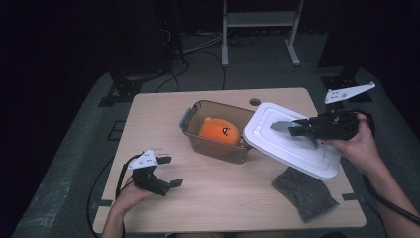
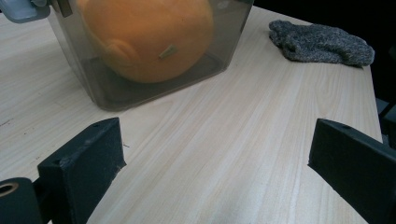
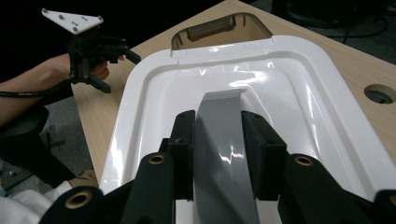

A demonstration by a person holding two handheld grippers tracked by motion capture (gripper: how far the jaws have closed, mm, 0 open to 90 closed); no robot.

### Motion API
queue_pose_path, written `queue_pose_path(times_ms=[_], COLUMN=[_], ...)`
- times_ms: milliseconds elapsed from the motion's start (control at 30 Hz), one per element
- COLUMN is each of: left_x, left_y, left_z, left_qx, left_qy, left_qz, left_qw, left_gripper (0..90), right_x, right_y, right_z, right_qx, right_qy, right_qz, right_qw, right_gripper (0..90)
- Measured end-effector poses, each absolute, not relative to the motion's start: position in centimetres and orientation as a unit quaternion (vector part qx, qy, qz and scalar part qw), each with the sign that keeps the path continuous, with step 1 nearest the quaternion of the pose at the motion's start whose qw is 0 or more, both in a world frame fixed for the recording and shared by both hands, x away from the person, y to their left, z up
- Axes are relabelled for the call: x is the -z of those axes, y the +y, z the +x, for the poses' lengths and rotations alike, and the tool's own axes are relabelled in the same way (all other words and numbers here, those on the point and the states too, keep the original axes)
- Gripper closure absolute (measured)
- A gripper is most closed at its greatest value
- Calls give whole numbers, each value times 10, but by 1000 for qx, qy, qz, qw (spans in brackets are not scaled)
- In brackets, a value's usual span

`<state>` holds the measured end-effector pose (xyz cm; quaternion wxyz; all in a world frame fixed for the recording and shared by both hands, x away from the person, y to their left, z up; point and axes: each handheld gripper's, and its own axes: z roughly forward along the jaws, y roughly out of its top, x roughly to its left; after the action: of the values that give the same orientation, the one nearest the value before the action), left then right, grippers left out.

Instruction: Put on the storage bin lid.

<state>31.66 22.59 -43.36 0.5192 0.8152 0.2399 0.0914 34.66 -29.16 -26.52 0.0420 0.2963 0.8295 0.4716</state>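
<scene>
**White lid held tilted by its grey handle beside the open container**

Here the right gripper (image 1: 297, 127) clamps its jaws together on the grey handle (image 3: 224, 140) that runs along the middle of the white lid (image 1: 292, 146). In the high view the lid sits at about 3 o'clock of the table (image 1: 218, 198), its long axis running from roughly 10 o'clock to 4 o'clock. It is tilted: the 10 o'clock end rests against the rim of the clear brown container (image 1: 218, 131), and the 4 o'clock end hangs just above the grey cloth (image 1: 304, 193). The lid is a glossy white rounded rectangle with a raised rim and a sunken centre, seen clearly in the right gripper view.

The container stands near the table's centre with an orange plush toy (image 1: 218, 131) inside. In the left gripper view the toy's top and the container's upper edge are cut off by the frame, and the toy's face is blurred behind the tinted wall. Whether the lid's near end touches the cloth cannot be told.

The left gripper (image 1: 166, 171) hovers at about 7 o'clock of the table, jaws wide apart and holding nothing, pointing toward the container.
</scene>
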Motion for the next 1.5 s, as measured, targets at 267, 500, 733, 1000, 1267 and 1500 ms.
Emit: queue_pose_path(times_ms=[267,500,733,1000,1267,1500], left_x=[433,433,433,433,433,433], left_y=[227,224,225,224,224,225], left_z=[316,316,317,317,317,317], left_qx=[-91,-89,-90,-88,-88,-89], left_qy=[241,237,238,237,237,236], left_qz=[814,816,814,811,810,811], left_qw=[521,520,521,527,528,528], left_gripper=[26,26,26,26,26,26], right_x=[254,248,246,251,256,261], right_y=[-268,-243,-220,-200,-184,-166], right_z=[363,378,394,408,422,434], right_qx=[-466,-467,-465,-465,-465,-460], right_qy=[838,844,850,854,856,861], right_qz=[281,262,247,234,225,216], right_qw=[41,36,26,15,8,0], right_gripper=[660,660,659,660,659,659])
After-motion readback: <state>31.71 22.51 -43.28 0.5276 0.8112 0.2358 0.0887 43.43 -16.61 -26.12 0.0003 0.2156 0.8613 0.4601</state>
